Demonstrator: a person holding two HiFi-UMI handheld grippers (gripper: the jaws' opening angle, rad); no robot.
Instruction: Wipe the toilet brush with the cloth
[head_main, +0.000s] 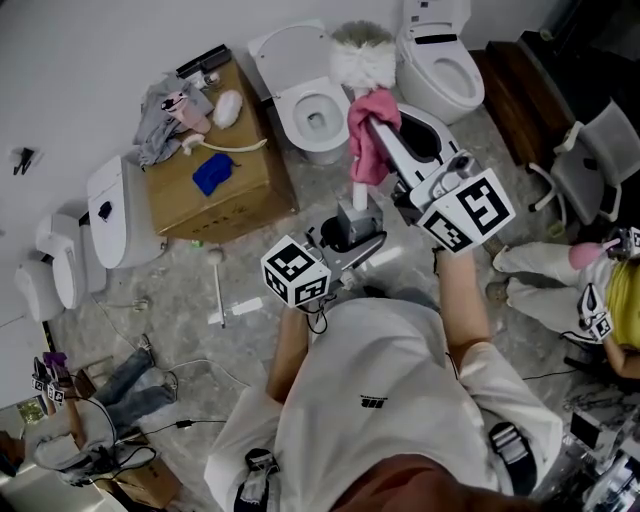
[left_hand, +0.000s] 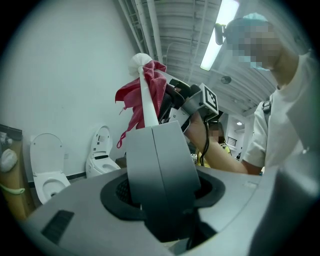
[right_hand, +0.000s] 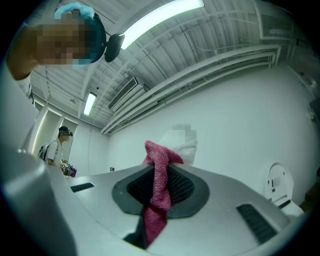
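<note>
Two tight grips up in the air: left gripper (left_hand: 152, 130) fingers low on the stiff, light-looking toilet brush (left_hand: 146, 106) stick, right gripper (head_main: 388, 125) fingers pinching the soft, floppy pink cloth (head_main: 368, 142) draped just under the bristles (head_main: 360, 62).

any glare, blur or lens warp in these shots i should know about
Head view: evenly lit, no glare, toilet brush bristles a bit soft. Left gripper view: heavy fisheye bend with dark corners, ceiling light blown out. Right gripper view: same fisheye bend, strip light overexposed, cloth weave fairly sharp.
</note>
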